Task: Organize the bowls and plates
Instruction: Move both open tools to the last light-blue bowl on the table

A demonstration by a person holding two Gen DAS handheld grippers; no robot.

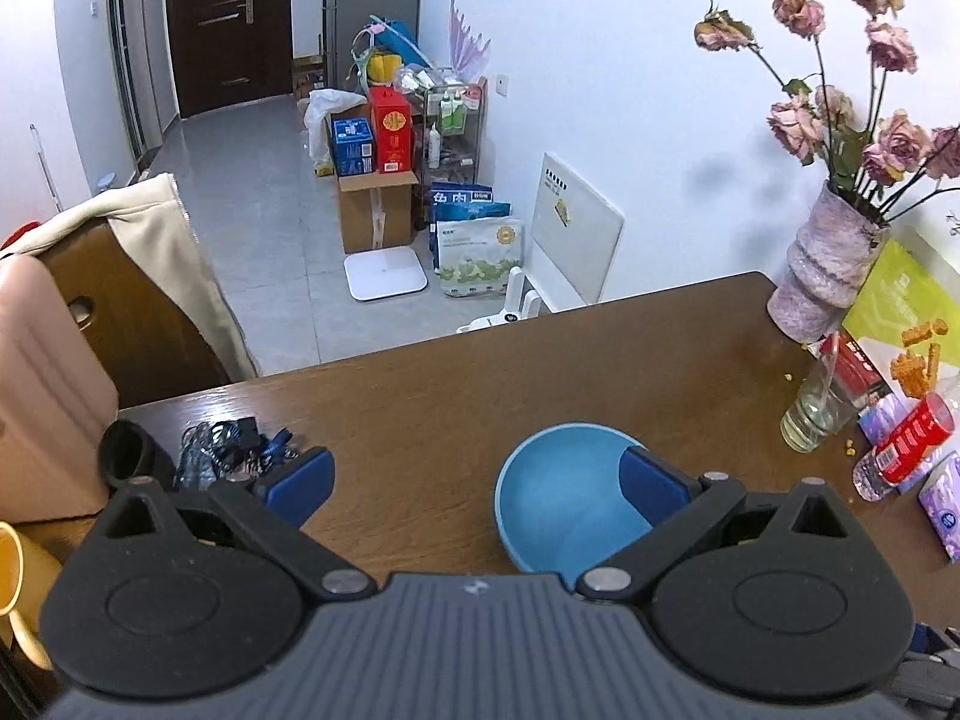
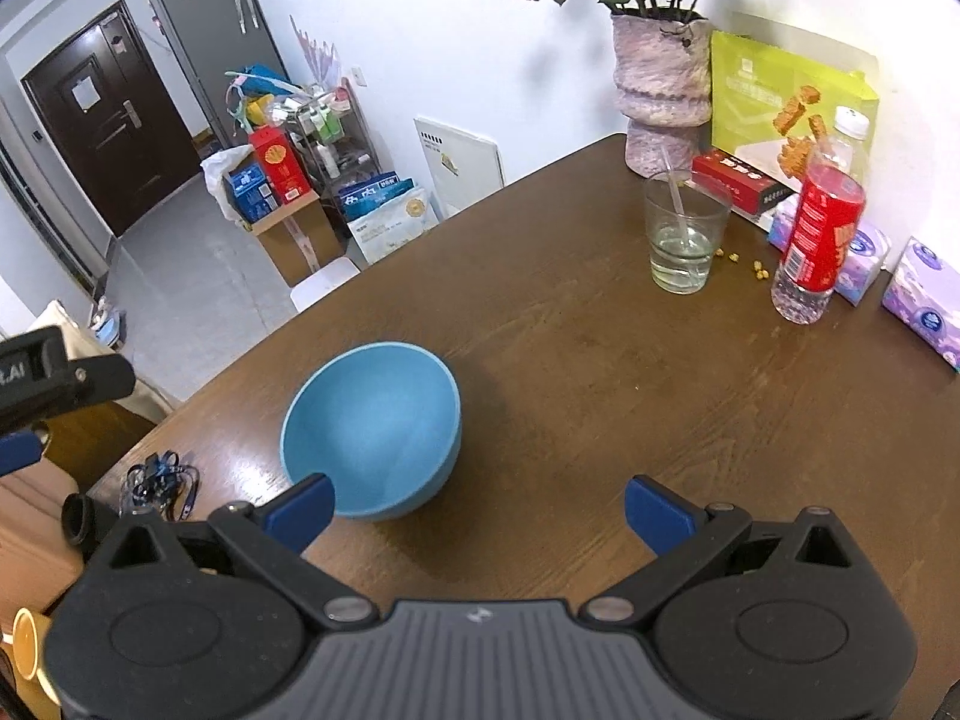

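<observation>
Right wrist view: blue bowl (image 2: 371, 429) is seen upright near the tabletop's (image 2: 600, 372) left edge.
Both right gripper (image 2: 479, 504) and left gripper (image 1: 477, 483) are held released, nothing grasped.

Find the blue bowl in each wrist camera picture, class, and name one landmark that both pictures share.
Left wrist view: the blue bowl sits low and right of centre on the wooden table, partly behind the left claw's right-hand finger.
Right wrist view: the blue bowl sits low and left of centre, just beyond the right claw's left-hand finger.
Shared landmark: the drinking glass with a straw, near the vase.
</observation>
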